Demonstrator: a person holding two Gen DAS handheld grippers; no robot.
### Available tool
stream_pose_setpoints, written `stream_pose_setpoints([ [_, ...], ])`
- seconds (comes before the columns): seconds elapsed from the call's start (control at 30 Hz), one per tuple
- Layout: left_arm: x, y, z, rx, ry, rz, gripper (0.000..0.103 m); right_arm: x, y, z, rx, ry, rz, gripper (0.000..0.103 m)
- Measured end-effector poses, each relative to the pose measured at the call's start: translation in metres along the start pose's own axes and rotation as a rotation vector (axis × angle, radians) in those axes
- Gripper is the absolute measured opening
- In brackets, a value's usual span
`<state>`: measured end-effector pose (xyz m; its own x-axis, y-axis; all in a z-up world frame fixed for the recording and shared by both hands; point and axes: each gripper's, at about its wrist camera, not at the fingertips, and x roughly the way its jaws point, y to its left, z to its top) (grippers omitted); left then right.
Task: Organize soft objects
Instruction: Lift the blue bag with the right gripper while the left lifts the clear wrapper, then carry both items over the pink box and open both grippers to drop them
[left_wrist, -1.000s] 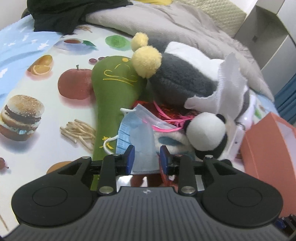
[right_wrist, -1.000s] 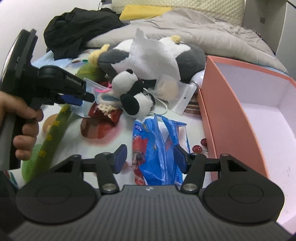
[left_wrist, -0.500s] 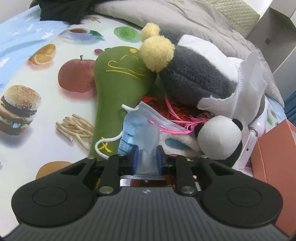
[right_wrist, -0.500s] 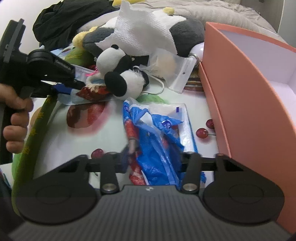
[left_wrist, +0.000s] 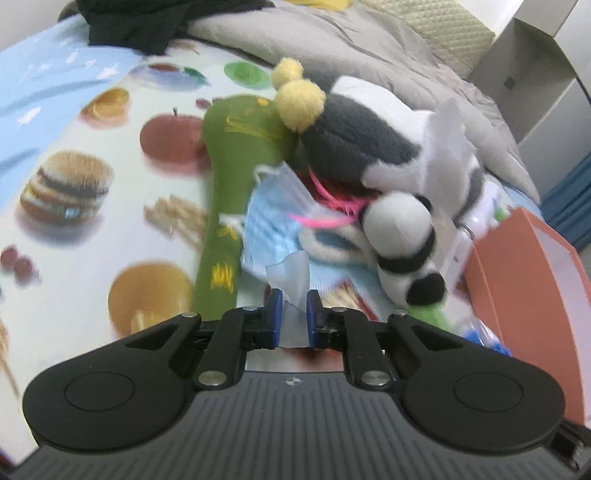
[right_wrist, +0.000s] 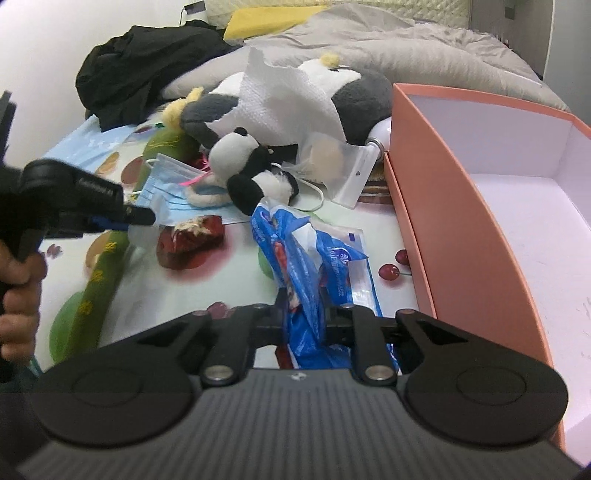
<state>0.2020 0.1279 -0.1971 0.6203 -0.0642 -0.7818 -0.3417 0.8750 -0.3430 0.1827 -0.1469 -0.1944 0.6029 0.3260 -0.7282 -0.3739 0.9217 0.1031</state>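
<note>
- Blue plastic bag (right_wrist: 314, 258) lies near the peach box (right_wrist: 461, 206) on the printed tablecloth (left_wrist: 74, 258); the right hand-held gripper (right_wrist: 303, 317) is closed on its bunched lower end.
- Left hand-held gripper (left_wrist: 291, 314), narrowly parted, pinches a translucent bag (left_wrist: 290, 277) beside the face mask (left_wrist: 273, 218).
- Lift each straight up, slowly, clear of the panda plush (left_wrist: 402, 240).

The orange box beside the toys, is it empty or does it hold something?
Empty, where visible. The orange box shows only its bare white floor in the right wrist view; its near end is hidden behind the right gripper.
</note>
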Motion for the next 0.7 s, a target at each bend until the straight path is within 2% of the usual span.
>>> stream_pose_setpoints([
  [0.13, -0.019, 0.005, -0.019, -0.015, 0.013, -0.033, 0.016, -0.005, 0.003, -0.007, 0.001, 0.000, 0.004, 0.018],
  [0.33, -0.042, -0.001, -0.037, 0.028, 0.005, -0.046, 0.016, -0.015, 0.008, -0.014, -0.001, 0.000, 0.003, 0.018],
  [0.7, -0.101, -0.051, -0.032, 0.129, -0.049, -0.143, 0.016, -0.078, 0.011, 0.010, -0.008, -0.120, 0.018, 0.018],
])
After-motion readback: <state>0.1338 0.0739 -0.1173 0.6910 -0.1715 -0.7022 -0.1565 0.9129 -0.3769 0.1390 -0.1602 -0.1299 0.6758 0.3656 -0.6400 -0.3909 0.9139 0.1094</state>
